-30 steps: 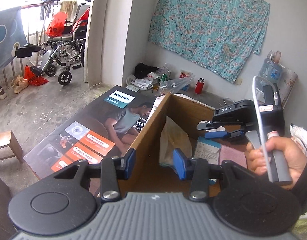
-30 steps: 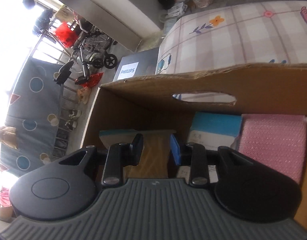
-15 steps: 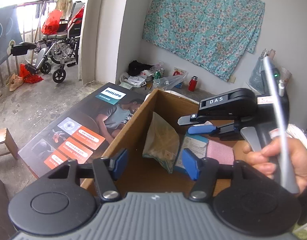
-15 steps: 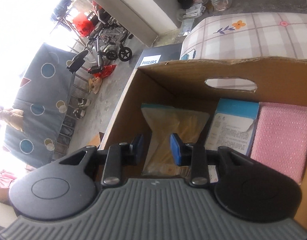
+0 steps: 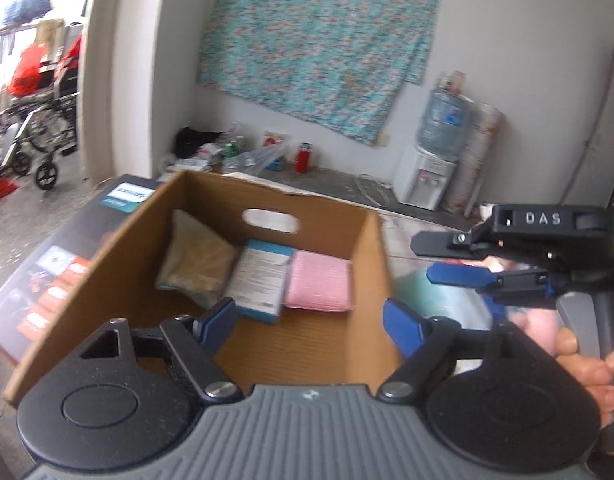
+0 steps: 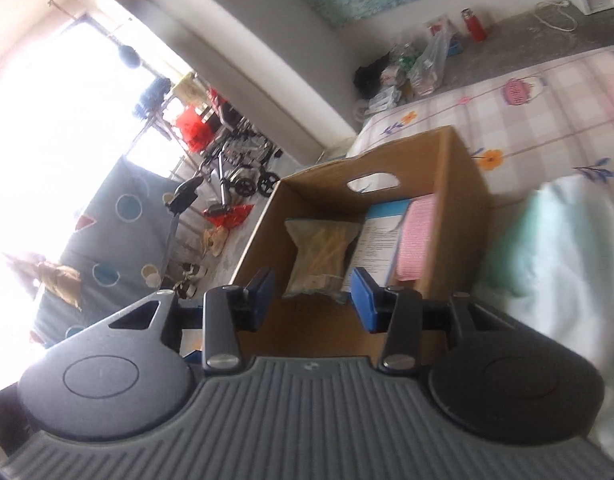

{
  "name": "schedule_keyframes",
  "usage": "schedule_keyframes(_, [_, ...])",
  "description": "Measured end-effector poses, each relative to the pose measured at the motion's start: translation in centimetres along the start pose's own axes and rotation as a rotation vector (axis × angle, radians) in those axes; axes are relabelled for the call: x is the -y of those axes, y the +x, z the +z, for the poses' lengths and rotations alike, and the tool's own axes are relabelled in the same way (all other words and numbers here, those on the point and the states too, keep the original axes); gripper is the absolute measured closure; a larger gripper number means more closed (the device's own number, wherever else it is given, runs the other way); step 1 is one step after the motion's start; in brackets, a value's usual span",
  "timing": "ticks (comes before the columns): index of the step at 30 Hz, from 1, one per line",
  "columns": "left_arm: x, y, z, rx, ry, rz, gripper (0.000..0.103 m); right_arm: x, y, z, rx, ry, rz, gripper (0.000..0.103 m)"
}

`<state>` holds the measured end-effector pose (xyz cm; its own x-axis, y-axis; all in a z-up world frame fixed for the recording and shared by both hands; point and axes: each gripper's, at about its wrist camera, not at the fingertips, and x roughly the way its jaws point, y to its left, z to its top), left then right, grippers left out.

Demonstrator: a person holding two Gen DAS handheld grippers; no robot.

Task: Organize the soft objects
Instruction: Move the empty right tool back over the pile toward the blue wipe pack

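Both your hand-held grippers, left [image 5: 309, 326] & right [image 6: 313, 294], opening, empty; three packs rowed in cardboard box [image 5: 371, 256]; mint bundle [image 6: 563, 236] waits at 3 o'clock.

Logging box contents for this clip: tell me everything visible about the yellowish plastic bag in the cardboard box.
The yellowish plastic bag is a soft, see-through pouch with pale stick-like contents and a crimped top edge. It leans in the back left corner of the brown cardboard box, against the wall, beside a blue-and-white packet. No gripper touches it.
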<state>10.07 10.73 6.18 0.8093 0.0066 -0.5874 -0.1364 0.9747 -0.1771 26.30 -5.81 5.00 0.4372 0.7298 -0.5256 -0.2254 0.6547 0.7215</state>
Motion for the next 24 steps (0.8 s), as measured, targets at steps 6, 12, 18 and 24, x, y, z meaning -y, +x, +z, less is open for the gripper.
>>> schedule_keyframes(6, [6.4,1.7,-0.9,-0.014,0.133,-0.101,0.016,5.9,-6.4,-2.1,0.104,0.095,-0.101,0.060])
schedule_keyframes(12, [10.8,3.5,-0.9,-0.045,0.237,-0.224,0.009,10.2,-9.9,-2.5,0.173,0.148,-0.169,0.058])
schedule_keyframes(18, [13.4,7.2,0.6,-0.166,0.280,-0.323,0.008,14.5,-9.9,-1.5,0.165,0.192,-0.236,0.052])
schedule_keyframes(24, [16.5,10.9,1.9,-0.196,0.356,-0.325,0.000,19.6,-8.0,0.7,0.087,0.227,-0.333,0.051])
